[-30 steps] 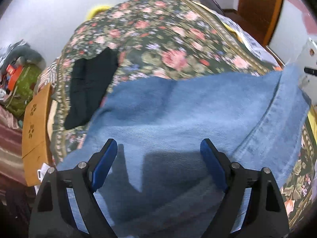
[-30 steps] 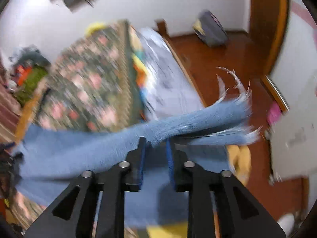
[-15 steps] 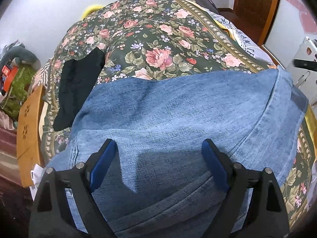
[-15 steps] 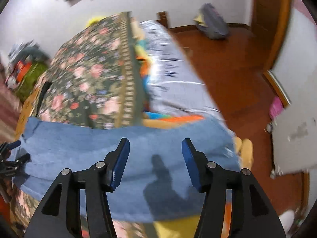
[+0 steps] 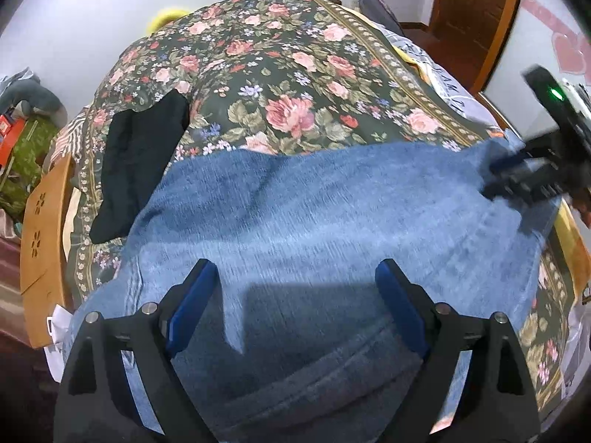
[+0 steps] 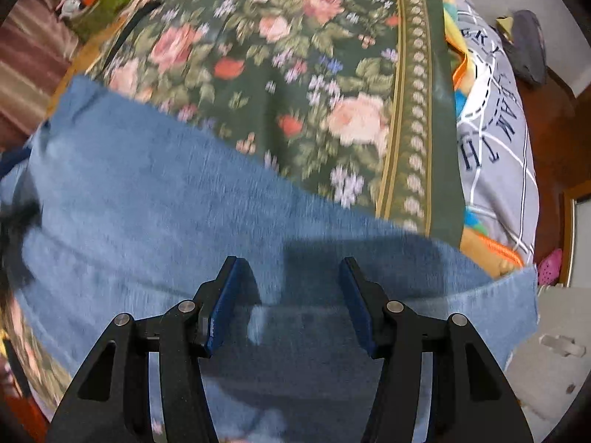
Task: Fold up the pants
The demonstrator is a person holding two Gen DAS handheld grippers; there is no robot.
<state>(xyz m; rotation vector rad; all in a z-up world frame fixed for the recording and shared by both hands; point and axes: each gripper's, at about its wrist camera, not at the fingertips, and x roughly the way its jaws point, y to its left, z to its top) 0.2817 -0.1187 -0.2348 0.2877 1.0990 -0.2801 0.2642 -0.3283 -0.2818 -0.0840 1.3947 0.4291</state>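
Blue jeans lie spread across the near part of a floral bedspread. My left gripper hangs open just above the denim, with nothing between its blue pads. The right gripper points down over the other end of the jeans, jaws open and empty, its shadow on the cloth. That gripper also shows as a blurred black shape at the jeans' right edge in the left wrist view. The cut hem hangs past the bed's edge.
A black garment lies on the bedspread left of the jeans. A wooden bed frame borders the left side. A grey printed sheet covers the bed's right edge above a wooden floor. A wooden door stands far right.
My right gripper let go of the frayed pant leg, opened, and swung in low over the jeans, which now lie flat. The left gripper stayed open in place.
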